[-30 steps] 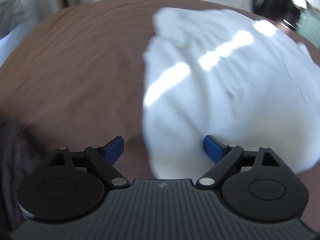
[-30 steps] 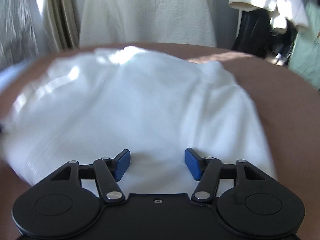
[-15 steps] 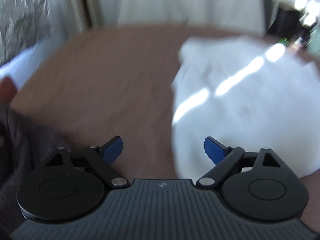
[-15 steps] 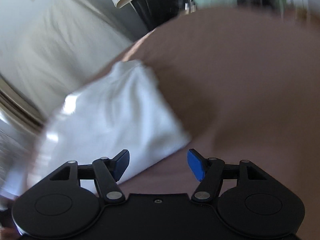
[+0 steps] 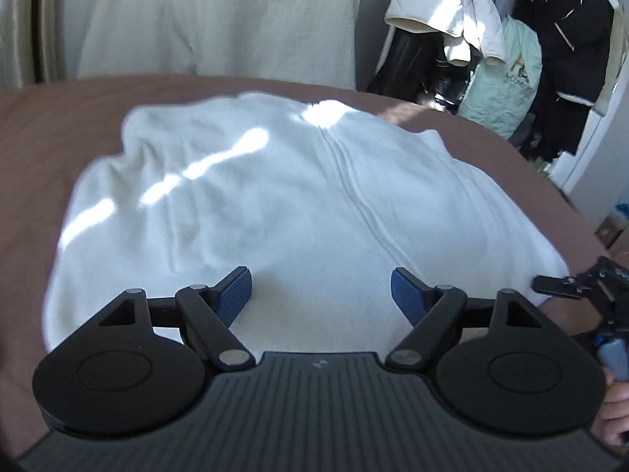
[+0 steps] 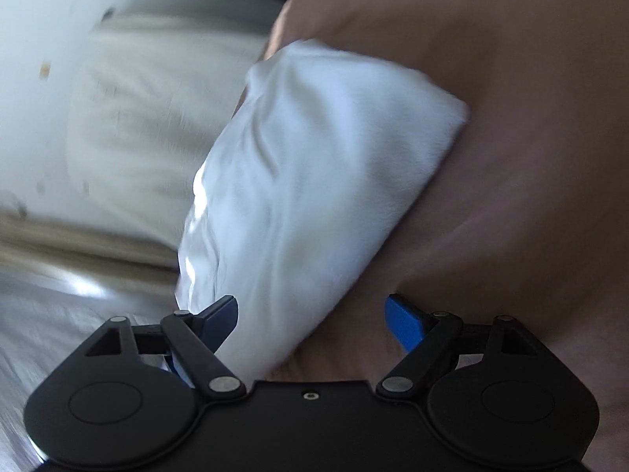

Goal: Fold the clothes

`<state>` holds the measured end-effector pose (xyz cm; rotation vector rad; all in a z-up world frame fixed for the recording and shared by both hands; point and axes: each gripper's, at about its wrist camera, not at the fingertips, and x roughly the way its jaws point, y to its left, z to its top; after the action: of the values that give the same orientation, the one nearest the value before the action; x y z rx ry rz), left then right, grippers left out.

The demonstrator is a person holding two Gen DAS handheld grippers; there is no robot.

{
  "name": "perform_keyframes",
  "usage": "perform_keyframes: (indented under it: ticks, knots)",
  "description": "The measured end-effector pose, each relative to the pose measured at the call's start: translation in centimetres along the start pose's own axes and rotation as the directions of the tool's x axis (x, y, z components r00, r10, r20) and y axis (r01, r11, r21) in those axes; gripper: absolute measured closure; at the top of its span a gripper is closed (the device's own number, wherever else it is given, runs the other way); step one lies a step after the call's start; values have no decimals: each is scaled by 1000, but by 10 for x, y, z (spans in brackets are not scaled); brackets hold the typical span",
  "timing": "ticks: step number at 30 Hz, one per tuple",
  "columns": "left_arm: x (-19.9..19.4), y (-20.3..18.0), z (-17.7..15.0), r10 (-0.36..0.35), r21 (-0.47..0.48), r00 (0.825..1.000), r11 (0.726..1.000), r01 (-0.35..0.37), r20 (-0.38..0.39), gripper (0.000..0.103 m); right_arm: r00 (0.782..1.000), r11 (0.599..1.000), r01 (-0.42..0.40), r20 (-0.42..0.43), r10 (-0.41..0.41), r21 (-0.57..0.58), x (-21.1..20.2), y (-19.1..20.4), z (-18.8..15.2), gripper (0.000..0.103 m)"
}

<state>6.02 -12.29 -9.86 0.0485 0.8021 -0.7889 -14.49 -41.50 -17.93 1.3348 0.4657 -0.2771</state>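
1. The left gripper (image 5: 320, 293) hangs over the near half of the white garment (image 5: 291, 196), which lies folded on the brown bed cover (image 5: 51, 126). Its blue pads (image 5: 235, 295) stand well apart with nothing pressed between them; the jaws have just been closing a little, and only flat cloth shows below the gap.
2. In the left wrist view the garment spreads from about 9 o'clock to 3 o'clock around the gripper's tips and runs away toward 12 o'clock, with a raised seam from the middle toward 12 and sun patches at 10 o'clock.
3. Pale curtains (image 5: 220, 15) hang beyond the bed at 12 o'clock, and a heap of hanging coats (image 5: 511, 39) is at 2 o'clock.
4. At 3 o'clock in that view the right gripper (image 5: 566, 281) reaches the garment's right corner; whether it touches is unclear.
5. In the right wrist view the right gripper (image 6: 310, 314) is released, its jaws having just been opening. The garment (image 6: 314, 181) runs from between the pads toward 12 o'clock, nearer the left pad (image 6: 222, 314), with brown cover from 1 to 4 o'clock.
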Motion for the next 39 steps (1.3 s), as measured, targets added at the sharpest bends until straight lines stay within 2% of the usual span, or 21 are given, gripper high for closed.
perform_keyframes:
  ticks: [2, 4, 7, 9, 11, 12, 13, 16, 17, 19, 21, 24, 25, 27, 30, 31, 33, 35, 36, 37, 39]
  knots:
    - [15, 0, -7, 14, 28, 999, 1000, -13, -48, 25, 999, 1000, 22, 24, -22, 17, 6, 1, 5, 17]
    - [20, 0, -11, 11, 41, 998, 999, -9, -56, 25, 996, 993, 86, 43, -83, -83, 23, 19, 15, 16]
    - [19, 8, -8, -38, 39, 997, 998, 40, -68, 25, 983, 961, 176, 82, -162, -216, 46, 45, 30, 10]
    - [20, 17, -8, -86, 24, 994, 996, 88, -70, 25, 984, 968, 162, 99, -146, -189, 56, 35, 34, 10]
    - [19, 24, -8, -118, 13, 991, 993, 119, -71, 25, 984, 971, 128, 149, -99, -202, 45, 25, 25, 23]
    - [18, 26, -8, -126, 8, 989, 992, 127, -72, 27, 982, 970, 116, 170, -80, -215, 40, 21, 22, 45]
    - [17, 26, -7, -117, 4, 990, 993, 118, -73, 37, 981, 960, 125, 175, -82, -252, 36, 22, 19, 55]
    - [16, 26, -7, -21, 11, 998, 1000, 22, -67, 66, 977, 920, 157, 193, -91, -360, 25, 28, 11, 64]
    - [14, 25, -8, -16, 24, 998, 1000, 18, -63, 67, 970, 892, 196, 215, -115, -408, 27, 42, 8, 64]
    - [12, 26, -8, -25, 31, 998, 999, 27, -62, 67, 952, 821, 271, 264, -153, -503, 29, 71, 3, 66]
    - [7, 35, -6, -65, -31, 996, 998, 63, -67, 68, 940, 708, 306, 321, -118, -636, 27, 115, -6, 67]
    - [-7, 64, 3, -161, -172, 986, 974, 150, -50, 70, 940, 567, 283, 341, -4, -773, 21, 186, -18, 68]
    - [-13, 74, 6, -181, -209, 983, 963, 168, -41, 70, 945, 539, 252, 325, 43, -804, 18, 209, -22, 68]
    - [-24, 96, 14, -176, -243, 984, 956, 163, -34, 70, 953, 425, 201, 276, 122, -883, 26, 257, -37, 68]
    - [-45, 125, 19, -63, -258, 998, 964, 62, 4, 72, 969, 120, 174, 192, 154, -977, 55, 315, -79, 68]
    - [-50, 135, 20, -49, -272, 999, 961, 51, 16, 72, 983, 28, 137, 139, 122, -990, 71, 324, -97, 68]
    - [-54, 155, 17, -105, -347, 994, 931, 113, 43, 72, 998, -142, 48, 43, 42, -989, 104, 338, -131, 68]
    - [-53, 169, 12, -153, -410, 986, 896, 169, 71, 72, 998, -206, -48, -37, -58, -977, 139, 330, -161, 68]
    - [-50, 174, 9, -173, -434, 982, 881, 189, 78, 72, 991, -214, -97, -74, -114, -972, 158, 320, -175, 68]
    - [-45, 178, 7, -180, -451, 981, 871, 193, 71, 72, 980, -203, -136, -102, -172, -970, 176, 309, -185, 68]
    - [-32, 178, 5, -137, -445, 991, 887, 123, 0, 73, 954, -179, -182, -130, -269, -967, 205, 281, -203, 68]
